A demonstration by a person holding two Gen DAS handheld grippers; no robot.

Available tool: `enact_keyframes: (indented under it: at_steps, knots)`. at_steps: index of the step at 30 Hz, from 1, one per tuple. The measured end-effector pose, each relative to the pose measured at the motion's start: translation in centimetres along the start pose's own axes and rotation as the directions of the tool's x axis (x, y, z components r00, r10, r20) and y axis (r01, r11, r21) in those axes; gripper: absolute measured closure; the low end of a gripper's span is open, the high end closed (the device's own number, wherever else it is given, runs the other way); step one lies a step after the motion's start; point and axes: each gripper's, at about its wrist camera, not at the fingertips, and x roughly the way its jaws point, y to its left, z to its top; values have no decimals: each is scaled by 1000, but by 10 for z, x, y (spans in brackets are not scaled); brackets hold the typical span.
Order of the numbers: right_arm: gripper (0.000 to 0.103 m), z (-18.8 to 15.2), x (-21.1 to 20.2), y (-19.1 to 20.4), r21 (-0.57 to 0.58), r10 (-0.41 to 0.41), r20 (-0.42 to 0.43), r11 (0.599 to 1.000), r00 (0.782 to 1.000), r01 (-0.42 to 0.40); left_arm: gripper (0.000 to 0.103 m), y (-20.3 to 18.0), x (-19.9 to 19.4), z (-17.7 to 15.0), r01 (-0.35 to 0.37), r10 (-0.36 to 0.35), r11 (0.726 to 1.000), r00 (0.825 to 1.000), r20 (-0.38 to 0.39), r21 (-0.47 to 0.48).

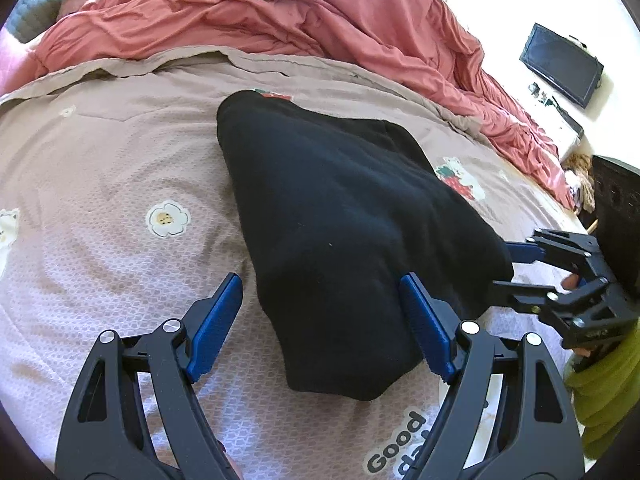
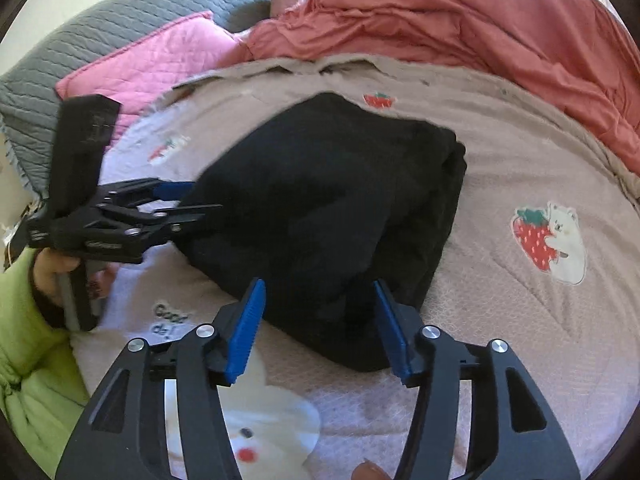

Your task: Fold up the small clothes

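Gaping apart, the left gripper (image 1: 320, 304) has its jaws spread over the near edge of the black garment (image 1: 340, 220), pads not pressing the cloth. Right gripper (image 2: 318, 314) jaws also spread, straddling the garment's near corner, nothing pinched. Garment is folded into a thick dark bundle, lying flat on the beige bedspread (image 2: 520, 152) with strawberry prints. Both grippers angle down at it from opposite sides. Green sleeve (image 2: 28, 344) behind the left tool.
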Motion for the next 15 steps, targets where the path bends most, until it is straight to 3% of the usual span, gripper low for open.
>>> enact_keyframes:
  at_steps: [1,2,4,8,15]
  knots:
    - [50,-1,0,0,-3,7,2,1000,1000,-7,30,-1,0,0,-1,1,1000,1000,-2,4]
    - [59,-2,0,0,-6,22,2,1000,1000,-22,30,-1,1,0,-2,2,1000,1000,-3,4]
    - [85,-5,-4,-2,10,87,8,996,996,-87,30,-1,1,1,-3,3,1000,1000,-6,2]
    - [86,-11,-21,-13,61,80,51,995,995,-84,27,0,0,0,16,-16,1000,1000,-4,-9]
    - [87,-31,-2,-13,104,5,-5,995,1000,-5,26,0,7,-3,3,-4,1000,999,-34,-13]
